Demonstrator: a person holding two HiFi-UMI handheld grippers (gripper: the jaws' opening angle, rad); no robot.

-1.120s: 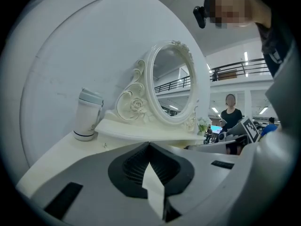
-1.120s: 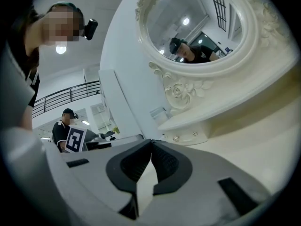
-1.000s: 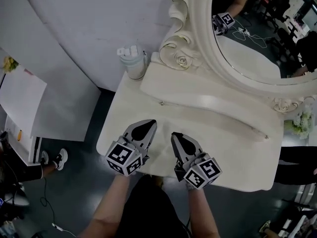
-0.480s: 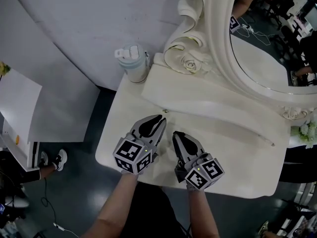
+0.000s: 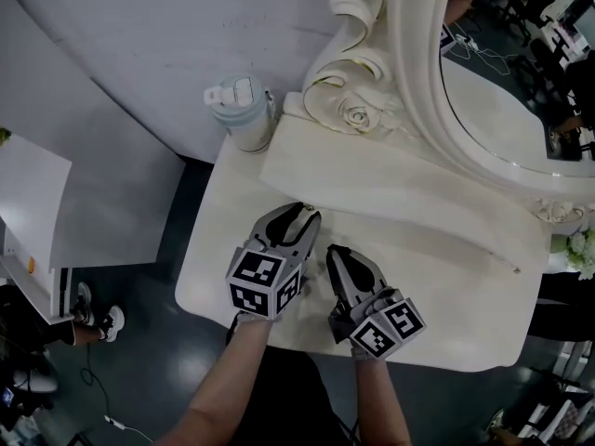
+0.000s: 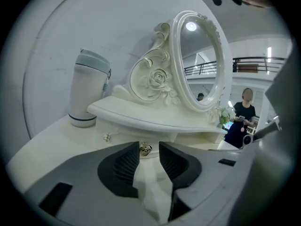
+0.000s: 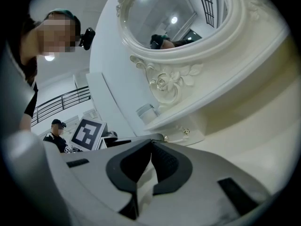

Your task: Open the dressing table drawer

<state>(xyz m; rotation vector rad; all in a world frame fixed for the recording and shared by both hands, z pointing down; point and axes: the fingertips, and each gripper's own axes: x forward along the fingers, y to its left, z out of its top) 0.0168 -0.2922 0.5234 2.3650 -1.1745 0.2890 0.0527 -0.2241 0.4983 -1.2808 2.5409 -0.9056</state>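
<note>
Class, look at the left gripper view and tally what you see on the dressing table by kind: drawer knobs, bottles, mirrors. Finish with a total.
Drawer knobs: 2
Bottle: 1
Mirror: 1
Total: 4

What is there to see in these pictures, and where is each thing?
Dressing table: one, cream, fills the middle of the head view.
Mirror: one, oval, in a cream carved frame with roses, at the table's back.
Drawer knobs: two in the left gripper view, brassy, on the drawer front under the shelf.
Tumbler: one, pale grey-green with a white lid, at the table's back left corner.
Flowers: one bunch, white, at the right edge.
Left gripper: one, grey; jaws open and just been opening, with a knob in the gap at their tips, not pinched.
Right gripper: one, grey, jaws shut on nothing, beside the left.
Arms: two, at the bottom edge.
</note>
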